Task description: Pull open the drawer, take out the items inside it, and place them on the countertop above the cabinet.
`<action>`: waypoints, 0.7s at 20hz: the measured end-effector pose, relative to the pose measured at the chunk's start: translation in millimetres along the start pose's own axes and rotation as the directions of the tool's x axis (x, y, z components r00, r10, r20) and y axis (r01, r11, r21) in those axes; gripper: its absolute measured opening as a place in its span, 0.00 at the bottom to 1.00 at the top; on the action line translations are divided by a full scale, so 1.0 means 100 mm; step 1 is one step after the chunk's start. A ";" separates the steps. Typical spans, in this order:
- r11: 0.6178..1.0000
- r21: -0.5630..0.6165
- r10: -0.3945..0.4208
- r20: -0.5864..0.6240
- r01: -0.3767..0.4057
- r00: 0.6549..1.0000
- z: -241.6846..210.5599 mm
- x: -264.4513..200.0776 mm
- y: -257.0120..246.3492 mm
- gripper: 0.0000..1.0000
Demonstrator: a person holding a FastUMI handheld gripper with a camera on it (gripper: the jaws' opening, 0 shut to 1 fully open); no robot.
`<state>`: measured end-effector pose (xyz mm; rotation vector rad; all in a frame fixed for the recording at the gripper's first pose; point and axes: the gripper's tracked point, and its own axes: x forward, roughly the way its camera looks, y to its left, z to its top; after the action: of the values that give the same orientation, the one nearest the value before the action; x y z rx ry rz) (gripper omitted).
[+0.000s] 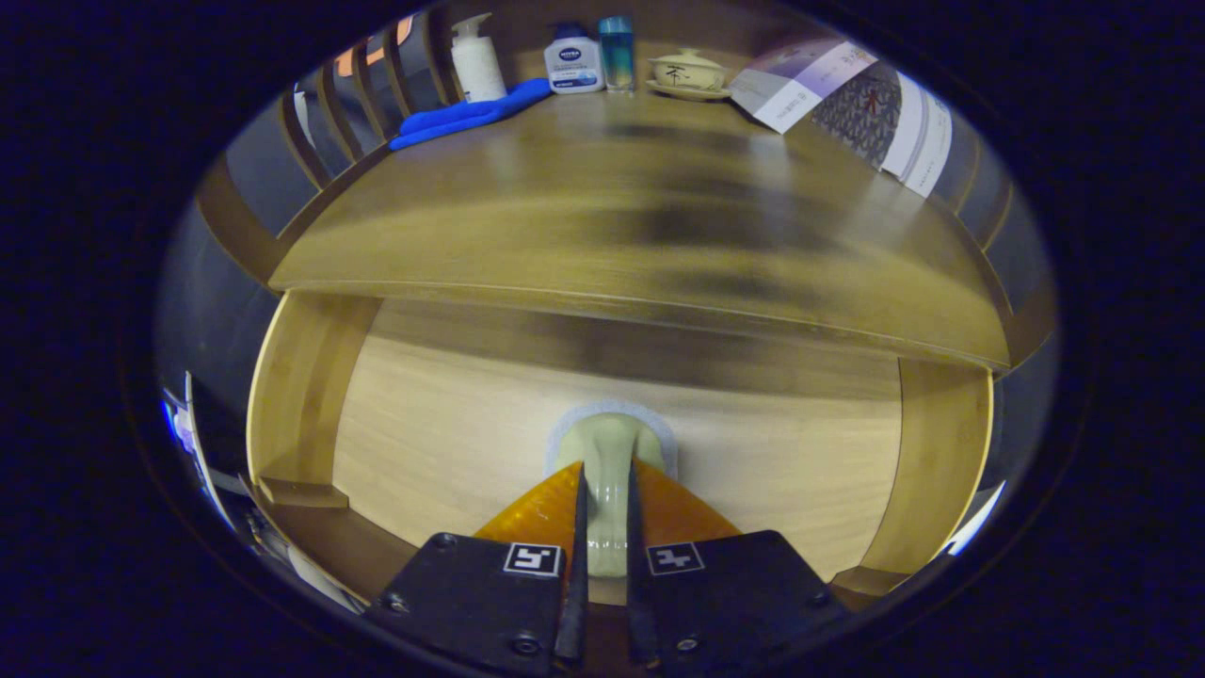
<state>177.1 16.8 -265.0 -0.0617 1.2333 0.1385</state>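
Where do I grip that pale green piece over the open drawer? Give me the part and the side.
Take the pale green piece by its narrow stem, coming from its near end along its length. The gripper does so now, with a finger pressed on each flank. The stem fits between the fingers, while the rounded head beyond them looks wider.

Gripper clamped on a pale green, glossy spoon-like item over the open light-wood drawer.

At twelve o'clock beyond the fingers, the brown wooden countertop carries a blue cloth, white pump bottle and lidded teacup.
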 end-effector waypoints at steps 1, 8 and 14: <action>1.000 -0.001 -0.001 0.006 0.001 1.000 0.00 -0.04 -0.01 0.20; 0.999 -0.036 0.002 0.080 0.001 0.997 0.11 -0.61 0.00 0.20; 0.999 -0.040 0.017 0.142 -0.011 0.990 0.37 -1.08 0.01 0.20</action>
<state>176.8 14.4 -150.5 -0.0761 1.0890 0.1763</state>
